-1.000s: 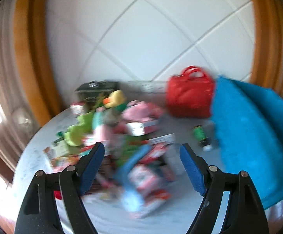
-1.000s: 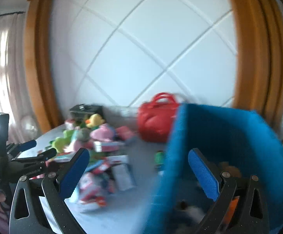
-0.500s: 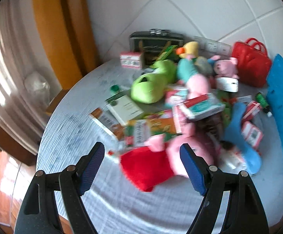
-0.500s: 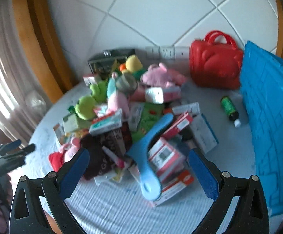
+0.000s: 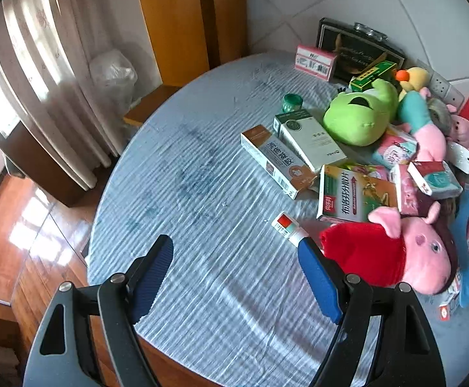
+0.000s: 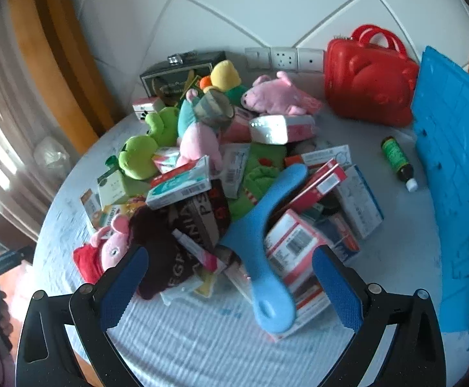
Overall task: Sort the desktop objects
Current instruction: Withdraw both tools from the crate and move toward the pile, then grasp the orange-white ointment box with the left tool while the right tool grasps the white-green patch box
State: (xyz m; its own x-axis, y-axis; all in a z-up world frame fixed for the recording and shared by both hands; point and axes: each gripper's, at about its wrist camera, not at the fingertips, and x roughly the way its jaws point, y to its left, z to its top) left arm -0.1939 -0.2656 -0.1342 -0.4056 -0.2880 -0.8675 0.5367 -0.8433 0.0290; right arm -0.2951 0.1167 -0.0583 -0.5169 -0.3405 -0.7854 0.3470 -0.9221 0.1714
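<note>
A heap of plush toys and medicine boxes covers the round table (image 5: 202, 193). In the left wrist view a pink pig plush in red (image 5: 395, 251), a green frog plush (image 5: 360, 116), long boxes (image 5: 276, 161) and a small tube (image 5: 289, 229) lie ahead. My left gripper (image 5: 234, 258) is open and empty over bare tabletop, left of the pig. In the right wrist view my right gripper (image 6: 228, 261) is open and empty above a blue shoehorn (image 6: 263, 238) on top of the boxes (image 6: 295, 245). A blue fabric bin (image 6: 453, 177) stands at the right.
A red toy case (image 6: 370, 77) and a black box (image 6: 182, 71) stand against the tiled wall. A green bottle (image 6: 395, 161) lies beside the bin. Curtains (image 5: 40, 64) and wooden floor (image 5: 24, 242) lie beyond the table's left edge.
Both grippers have tilted down towards the table. The left one has swung left over the table's bare left side; the right one has come closer over the heap.
</note>
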